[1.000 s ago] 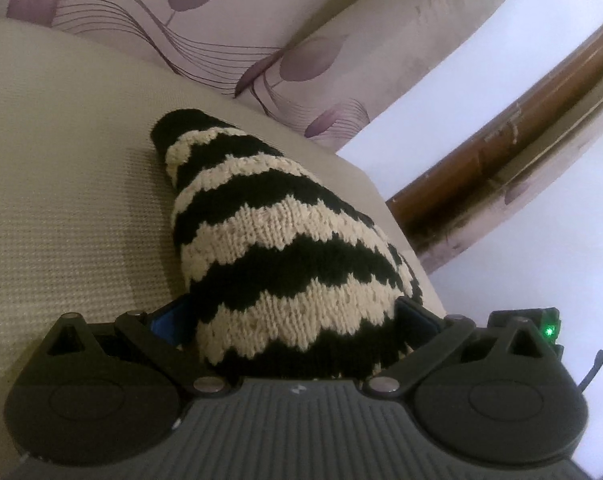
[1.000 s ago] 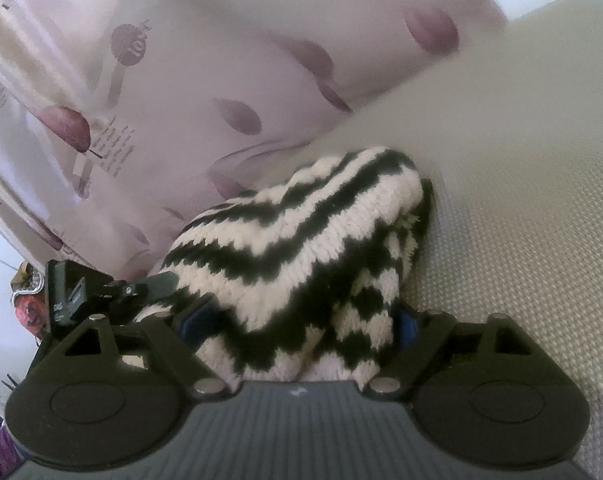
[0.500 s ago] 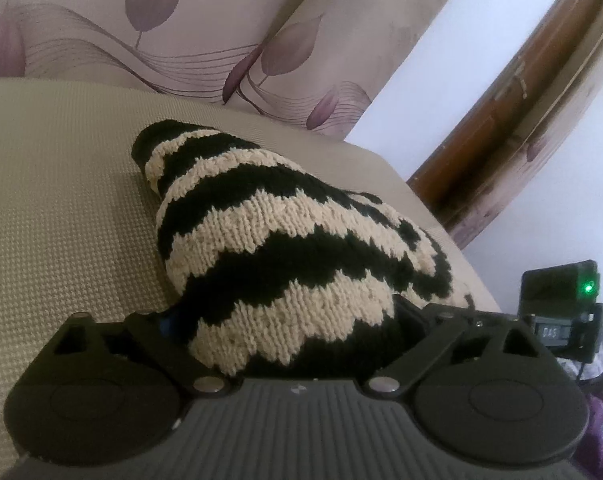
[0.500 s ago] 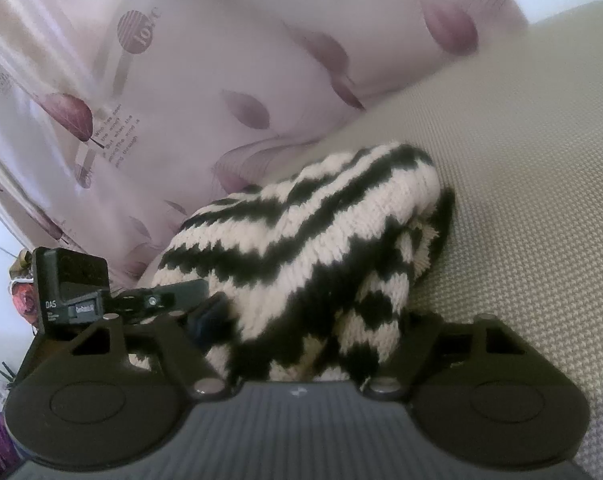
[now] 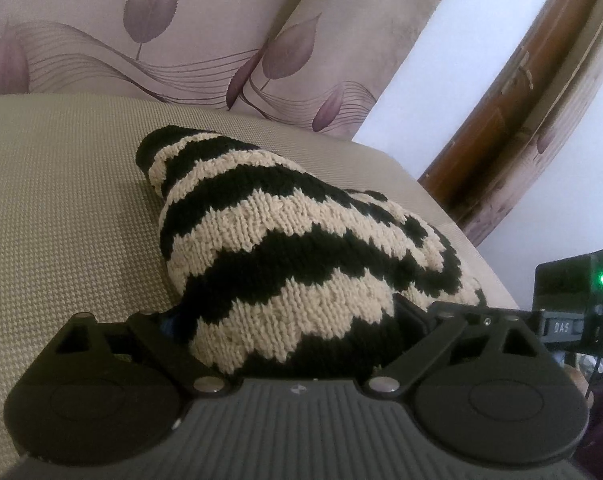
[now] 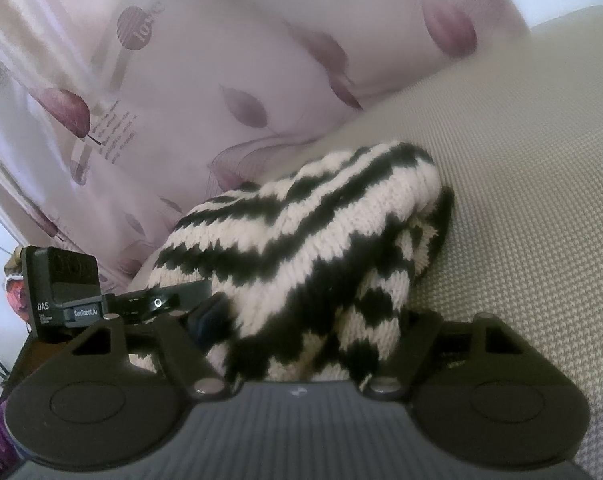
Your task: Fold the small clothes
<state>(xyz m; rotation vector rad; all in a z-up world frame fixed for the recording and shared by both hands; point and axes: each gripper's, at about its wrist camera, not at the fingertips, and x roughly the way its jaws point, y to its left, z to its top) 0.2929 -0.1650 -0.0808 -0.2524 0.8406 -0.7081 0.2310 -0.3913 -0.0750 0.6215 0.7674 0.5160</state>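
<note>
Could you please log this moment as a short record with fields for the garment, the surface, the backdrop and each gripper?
garment: black and cream striped knit, bunched, doubled over on one side
surface: beige woven cushion, knit resting on it
backdrop: leaf-print fabric
left gripper: closed on the knit's near edge
right gripper: closed on the knit's near edge
fold: not yet laid flat
</note>
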